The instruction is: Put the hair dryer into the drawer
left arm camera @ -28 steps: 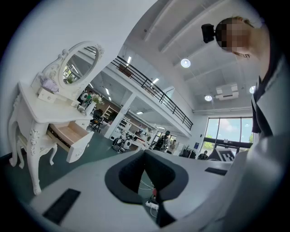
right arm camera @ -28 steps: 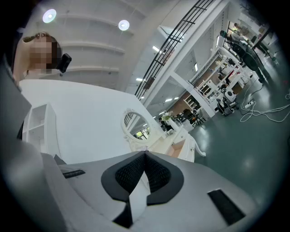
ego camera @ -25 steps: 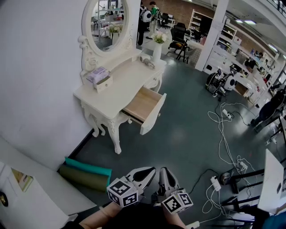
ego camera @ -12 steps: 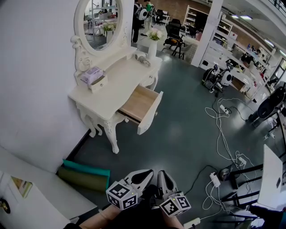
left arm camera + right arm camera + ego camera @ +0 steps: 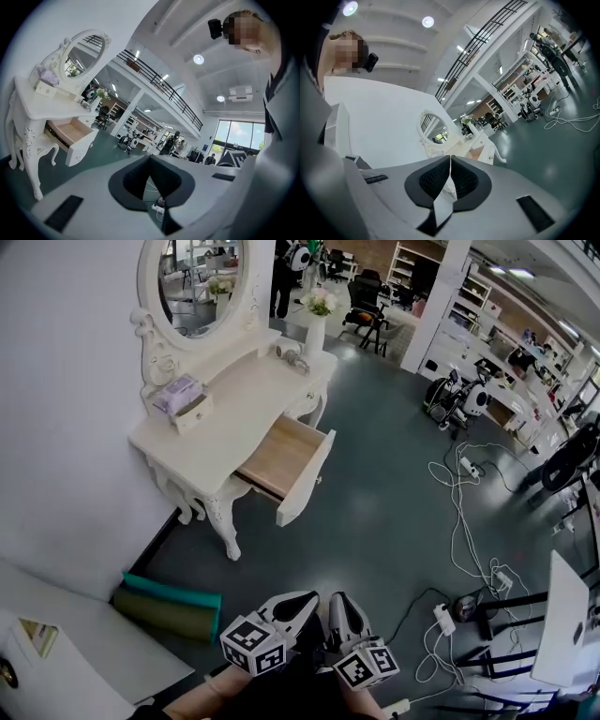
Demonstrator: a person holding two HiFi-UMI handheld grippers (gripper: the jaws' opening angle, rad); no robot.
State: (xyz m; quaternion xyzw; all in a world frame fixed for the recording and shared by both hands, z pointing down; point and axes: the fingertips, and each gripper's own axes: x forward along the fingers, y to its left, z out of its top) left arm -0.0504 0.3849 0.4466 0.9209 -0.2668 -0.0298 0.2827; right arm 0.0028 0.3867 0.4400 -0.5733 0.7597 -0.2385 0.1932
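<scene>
**Both grippers shut and empty, well short of the dressing table**

The left gripper (image 5: 302, 598) and the right gripper (image 5: 337, 600) hang side by side at the bottom edge of the head view. They are over the dark green floor (image 5: 394, 521) and well apart from the white dressing table (image 5: 234, 404). In the left gripper view the jaws meet at their tips with nothing between them. The right gripper view shows the other pair pressed together in the same way, also bare.

The drawer (image 5: 286, 460) stands pulled out from the table's front edge, with its pale wooden bottom showing. The hair dryer (image 5: 291, 356) appears to be the small grey shape at the far end of the tabletop, just beside the foot of the white vase (image 5: 314, 334). It is too small to make out further. An oval mirror (image 5: 192, 282) rises from the back edge. A small white box (image 5: 183, 401) with something lilac on top sits below it, near the back edge. A rolled green mat (image 5: 169, 604) lies against the wall beside the table's near end, and white cables (image 5: 469, 512) trail over the floor to the right.

Compared with a second ago, the table has slid up and to the left in the head view, and more of the mirror is cut off at the top. The grippers keep almost the same place at the bottom, closed as before. The drawer is out as far as it was, and the grey shape has not left the vase's side.
</scene>
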